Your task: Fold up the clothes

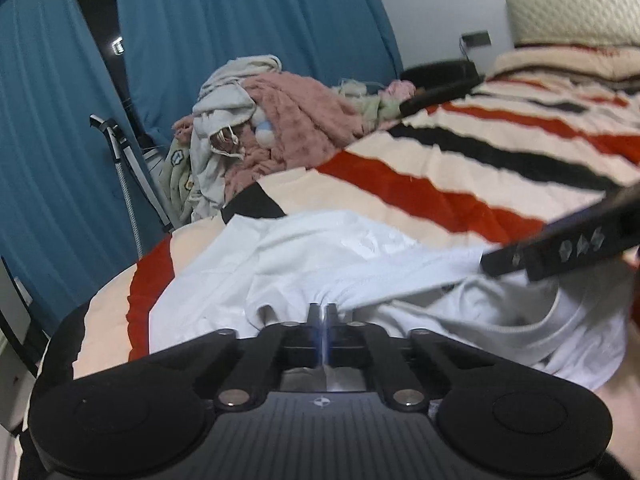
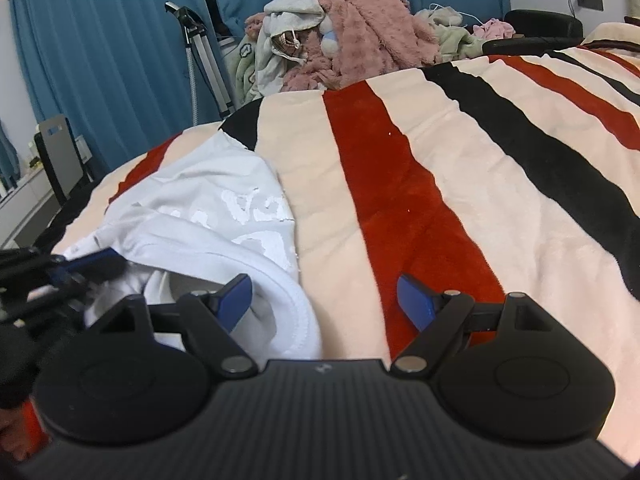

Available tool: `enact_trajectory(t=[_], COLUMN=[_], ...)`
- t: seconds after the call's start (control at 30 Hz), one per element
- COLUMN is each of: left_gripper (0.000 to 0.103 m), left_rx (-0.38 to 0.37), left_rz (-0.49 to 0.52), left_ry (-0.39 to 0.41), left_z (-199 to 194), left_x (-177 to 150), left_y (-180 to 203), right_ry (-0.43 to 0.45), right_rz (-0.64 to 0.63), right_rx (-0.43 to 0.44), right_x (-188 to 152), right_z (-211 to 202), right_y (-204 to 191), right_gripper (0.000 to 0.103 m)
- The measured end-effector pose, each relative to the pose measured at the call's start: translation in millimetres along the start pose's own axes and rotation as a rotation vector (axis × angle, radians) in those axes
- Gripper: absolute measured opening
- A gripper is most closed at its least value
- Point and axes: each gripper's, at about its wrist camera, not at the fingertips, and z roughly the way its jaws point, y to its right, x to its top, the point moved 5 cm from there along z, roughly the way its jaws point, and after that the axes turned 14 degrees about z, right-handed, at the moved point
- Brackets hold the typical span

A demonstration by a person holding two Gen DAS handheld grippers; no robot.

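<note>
A white T-shirt (image 1: pixel 320 256) with a faint white print lies crumpled on the striped blanket (image 1: pixel 440 168) near the bed's front edge. My left gripper (image 1: pixel 322 310) is shut on a bunched fold of the shirt's hem. The right gripper's arm (image 1: pixel 560 248) crosses above the shirt at the right of the left wrist view. In the right wrist view the white T-shirt (image 2: pixel 224 220) lies at the left, and my right gripper (image 2: pixel 324 300) is open, its left finger over the shirt's ribbed edge and its right finger over the red stripe. The left gripper (image 2: pixel 80 264) shows blurred at the far left.
A heap of clothes (image 1: pixel 260 120) with a pink fleece (image 2: pixel 368 28) is piled at the bed's far end by blue curtains (image 1: pixel 240 20). A metal stand (image 2: pixel 200 60) leans beside the bed. A headboard (image 1: pixel 572 12) and a black object (image 1: pixel 440 80) are at the right.
</note>
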Motion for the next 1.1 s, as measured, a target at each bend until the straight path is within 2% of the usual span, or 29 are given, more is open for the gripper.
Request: enact_trajectory(t=[0.13, 0.23, 0.33, 0.4, 0.47, 0.57, 0.63, 0.67, 0.7, 0.77, 0.93, 1.1], left_gripper=[0.000, 0.000, 0.000, 0.000, 0.001, 0.012, 0.014, 0.019, 0.030, 0.042, 0.044, 0.045], left_rx=[0.018, 0.017, 0.014, 0.012, 0.010, 0.007, 0.005, 0.004, 0.002, 0.008, 0.038, 0.078], left_rz=[-0.084, -0.170, -0.139, -0.112, -0.085, -0.045, -0.018, -0.005, 0.009, 0.022, 0.060, 0.161], left_ry=[0.074, 0.147, 0.123, 0.102, 0.082, 0.050, 0.029, 0.019, 0.008, -0.006, 0.005, -0.001], left_z=[-28.9, -53.3, -45.5, -38.4, -31.4, -20.8, -13.8, -10.4, -6.9, -0.5, 5.5, 19.1], left_x=[11.8, 22.3, 17.6, 13.6, 9.5, 3.5, -0.6, -2.6, -4.6, -7.9, -8.7, -11.0], left_y=[-15.6, -29.0, -20.0, -12.7, -5.4, 5.5, 12.7, 16.3, 19.9, 25.3, 29.9, 35.7], right_ry=[0.046, 0.143, 0.177, 0.145, 0.091, 0.050, 0.039, 0.039, 0.049, 0.070, 0.096, 0.095], right_rz=[-0.062, -0.206, -0.362, -0.441, -0.464, -0.418, -0.338, -0.294, -0.254, -0.220, -0.146, -0.168], right_rx=[0.024, 0.068, 0.064, 0.011, -0.046, -0.112, -0.145, -0.154, -0.163, -0.172, -0.176, -0.165], right_x=[-0.3, -4.3, -16.7, -25.1, -30.7, -29.1, -22.2, -18.3, -14.5, -10.1, -1.9, -6.0], right_z=[-8.4, -24.4, -28.4, -21.1, -11.5, -3.4, -1.2, -1.1, -2.0, -3.6, -6.9, -9.9], right_y=[-10.8, -32.3, -51.7, -56.9, -53.9, -40.6, -28.5, -23.2, -18.6, -11.4, -2.1, -9.4], right_gripper=[0.081, 0.081, 0.081, 0.081, 0.081, 0.081, 0.081, 0.081, 0.081, 0.081, 0.081, 0.081])
